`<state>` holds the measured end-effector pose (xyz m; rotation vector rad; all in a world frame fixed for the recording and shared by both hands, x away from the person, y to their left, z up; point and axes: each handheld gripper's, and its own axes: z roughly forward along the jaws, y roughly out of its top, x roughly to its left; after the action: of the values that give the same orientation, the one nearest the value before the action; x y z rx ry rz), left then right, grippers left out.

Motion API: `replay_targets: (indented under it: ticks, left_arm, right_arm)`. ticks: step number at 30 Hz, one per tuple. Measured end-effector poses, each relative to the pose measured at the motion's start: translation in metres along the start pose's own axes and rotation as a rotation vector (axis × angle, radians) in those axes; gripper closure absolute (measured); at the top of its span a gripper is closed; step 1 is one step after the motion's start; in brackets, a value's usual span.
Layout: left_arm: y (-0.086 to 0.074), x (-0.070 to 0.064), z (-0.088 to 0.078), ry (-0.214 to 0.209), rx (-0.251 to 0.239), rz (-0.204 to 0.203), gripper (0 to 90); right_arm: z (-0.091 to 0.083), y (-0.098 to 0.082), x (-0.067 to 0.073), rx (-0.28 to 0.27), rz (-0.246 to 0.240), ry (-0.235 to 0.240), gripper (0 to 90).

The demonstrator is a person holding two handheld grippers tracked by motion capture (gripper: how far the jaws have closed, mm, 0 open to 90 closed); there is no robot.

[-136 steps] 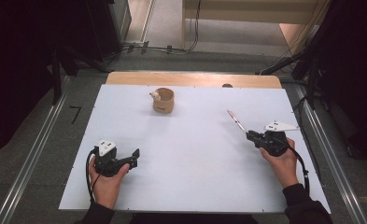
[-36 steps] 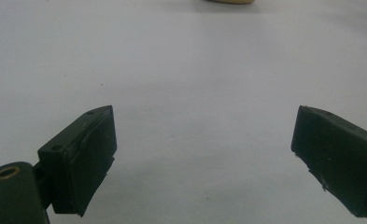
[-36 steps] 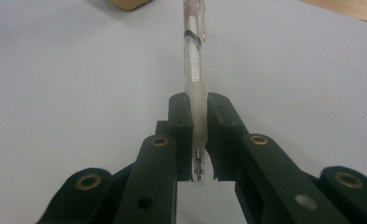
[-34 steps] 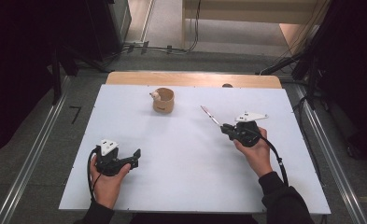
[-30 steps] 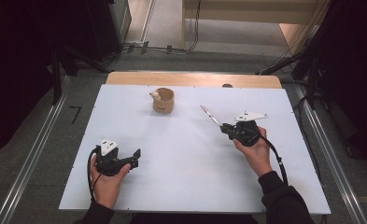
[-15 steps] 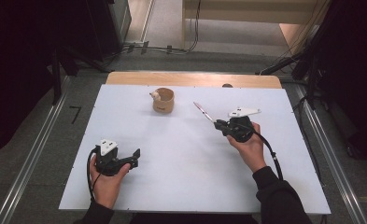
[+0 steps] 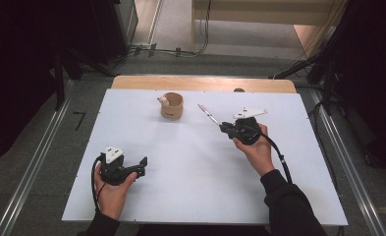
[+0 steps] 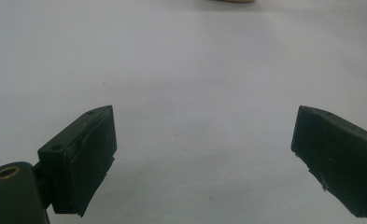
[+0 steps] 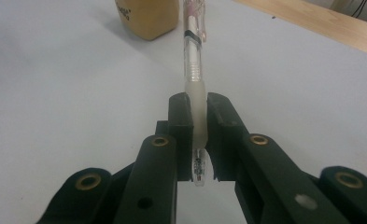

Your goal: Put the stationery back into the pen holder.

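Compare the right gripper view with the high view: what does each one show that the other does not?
Right gripper view alone: the close grip, with the right tongs shut on the pen at its pale sleeve, and the pen's end poking out behind the jaws. High view alone: both hands, the left tongs open near the table's front, the floor and cables beyond. Both share the pen aimed toward the cup, the white table and its wooden far edge.

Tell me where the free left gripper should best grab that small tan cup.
Probably across the small tan cup at its rim, coming from above with the open left gripper. It stands upright, and a pale thing sticks out at its rim's left, so set the fingers clear of that.
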<state>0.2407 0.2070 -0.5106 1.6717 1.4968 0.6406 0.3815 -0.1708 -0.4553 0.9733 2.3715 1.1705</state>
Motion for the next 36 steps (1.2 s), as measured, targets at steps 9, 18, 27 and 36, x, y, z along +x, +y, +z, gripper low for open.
replay_targets:
  ticks: [9, 18, 27, 36]
  left_arm:
    - [0.000, 0.000, 0.001, -0.001, 0.009, -0.004, 7.3]
    - [-0.001, 0.001, 0.002, -0.006, 0.016, -0.005, 7.3]
    - [-0.001, 0.001, 0.002, -0.007, 0.017, -0.003, 7.3]
    - [-0.001, 0.001, 0.002, -0.009, 0.020, -0.004, 7.3]
  right_arm:
    - [0.008, 0.012, 0.005, 0.000, -0.013, 0.012, 78.7]
    - [0.018, 0.019, 0.009, -0.001, -0.011, 0.026, 78.6]
    - [0.027, 0.032, 0.014, -0.007, -0.017, 0.035, 78.6]
    - [0.038, 0.044, 0.022, 0.001, -0.027, 0.040, 78.7]
